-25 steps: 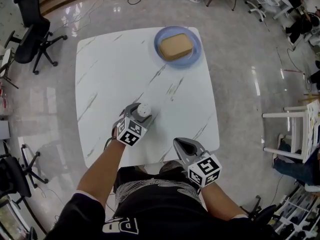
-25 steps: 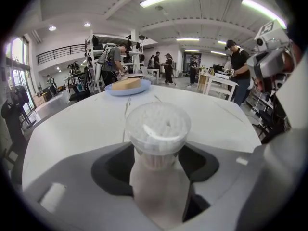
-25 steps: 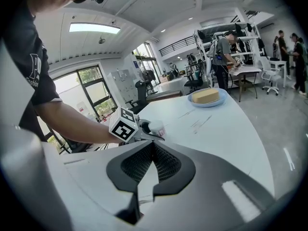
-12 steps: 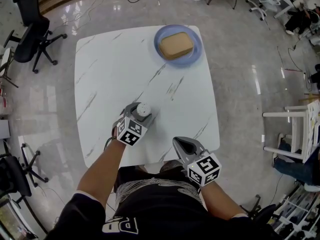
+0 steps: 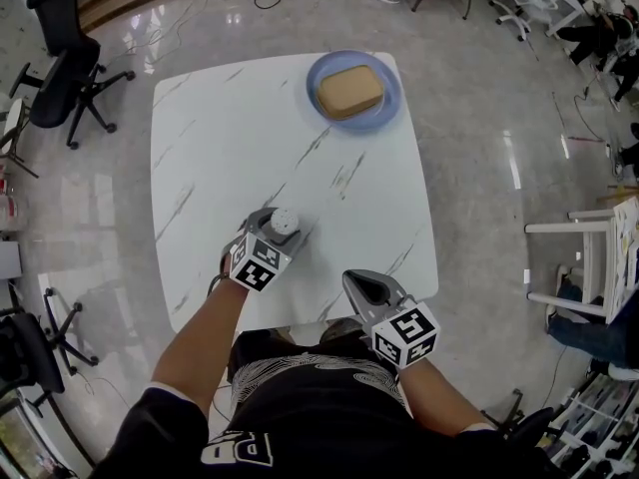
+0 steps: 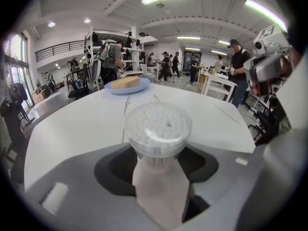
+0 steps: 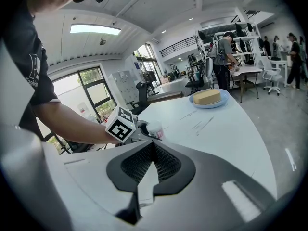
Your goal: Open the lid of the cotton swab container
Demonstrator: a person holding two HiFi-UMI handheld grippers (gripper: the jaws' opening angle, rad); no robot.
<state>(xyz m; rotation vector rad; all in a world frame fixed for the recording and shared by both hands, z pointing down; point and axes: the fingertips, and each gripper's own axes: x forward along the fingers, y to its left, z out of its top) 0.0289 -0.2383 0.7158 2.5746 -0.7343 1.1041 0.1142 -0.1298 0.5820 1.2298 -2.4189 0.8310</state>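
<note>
The cotton swab container [image 5: 286, 220] stands upright on the white surface [image 5: 230, 138], with its clear lid on top and, as I judge, not yet opened. The left gripper [image 5: 270, 230] clamps the container's lower body from the person's side and points down at a slant. The right gripper [image 5: 365, 287] is closed on nothing, well apart from the container, nearer the person and to the right. It would need to go forward and leftward to reach the lid.
</note>
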